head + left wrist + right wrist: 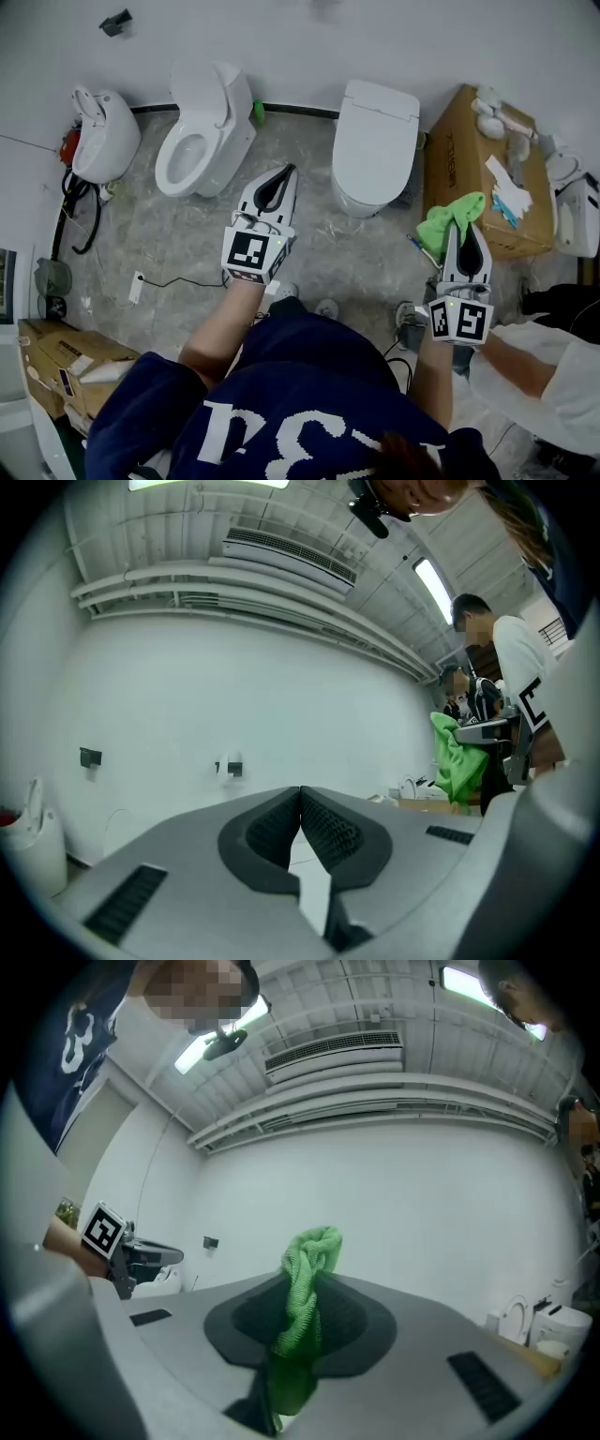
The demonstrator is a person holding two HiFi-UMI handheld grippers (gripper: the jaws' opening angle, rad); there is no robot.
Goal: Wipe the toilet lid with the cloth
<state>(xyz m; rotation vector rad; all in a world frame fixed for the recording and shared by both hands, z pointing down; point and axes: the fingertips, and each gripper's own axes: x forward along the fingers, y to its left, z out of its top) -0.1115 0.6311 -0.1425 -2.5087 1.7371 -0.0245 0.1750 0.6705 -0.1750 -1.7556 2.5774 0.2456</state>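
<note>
A white toilet with its lid [373, 141] down stands against the far wall, right of centre. My right gripper [469, 232] is shut on a green cloth [448, 221], which hangs in front of a cardboard box, to the right of that toilet. The right gripper view shows the cloth [306, 1288] bunched between the jaws and sticking up past their tips. My left gripper [283, 178] is shut with nothing in it, held above the floor between the two toilets. In the left gripper view the green cloth [455, 757] shows at the right.
A second toilet [202, 131] with its seat open stands left of the closed one. A wall-hung bowl [101, 131] is at the far left. A cardboard box [478, 178] with white items stands at the right. Another person's sleeve [539, 366] is at the lower right. Cables lie on the floor [169, 234].
</note>
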